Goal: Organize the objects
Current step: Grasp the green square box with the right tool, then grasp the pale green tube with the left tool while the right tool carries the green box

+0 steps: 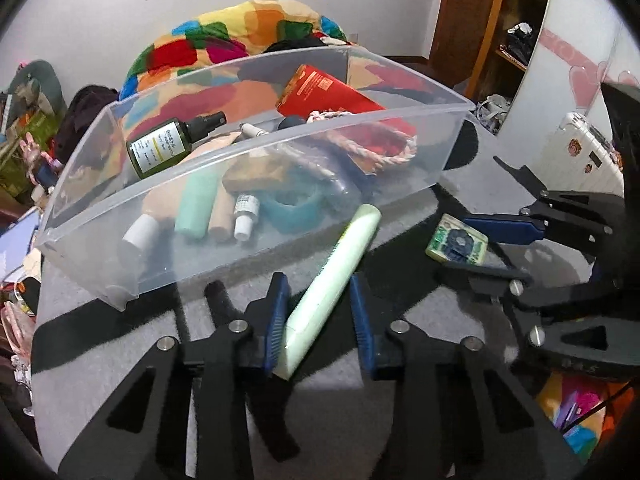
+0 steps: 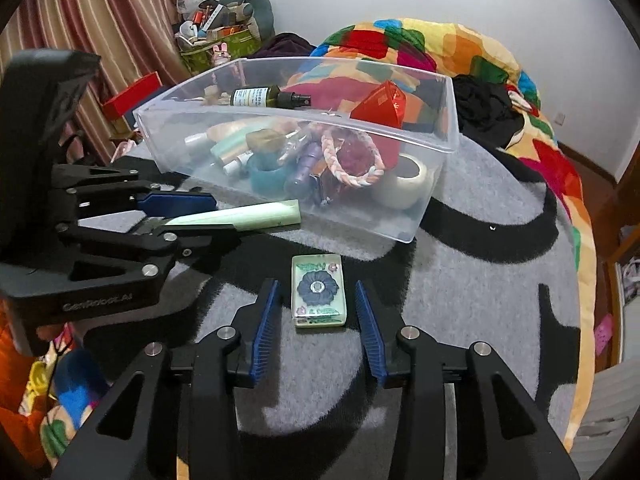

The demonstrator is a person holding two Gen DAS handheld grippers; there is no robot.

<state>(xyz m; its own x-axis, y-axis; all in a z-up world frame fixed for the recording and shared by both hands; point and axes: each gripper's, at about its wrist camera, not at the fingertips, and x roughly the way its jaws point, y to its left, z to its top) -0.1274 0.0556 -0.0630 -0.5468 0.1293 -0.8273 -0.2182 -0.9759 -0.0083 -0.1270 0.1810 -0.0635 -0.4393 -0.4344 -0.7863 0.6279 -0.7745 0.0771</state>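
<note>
Tube of pale green (image 1: 336,276) lies on the grey-and-black surface (image 2: 460,292), the left hand-held gripper (image 1: 320,320) narrowed around it, one pad touching. Clear bin (image 1: 280,216) behind holds bottles, tape, rope basket. Right hand-held gripper (image 2: 318,320) brackets a floral soap bar (image 2: 319,290), not pinching.

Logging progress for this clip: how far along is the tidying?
Done: many toiletries lie in the clear plastic bin. In hand: the left gripper straddles the pale green tube; the right gripper straddles the flowered rectangular case. Left: binning both.
</note>
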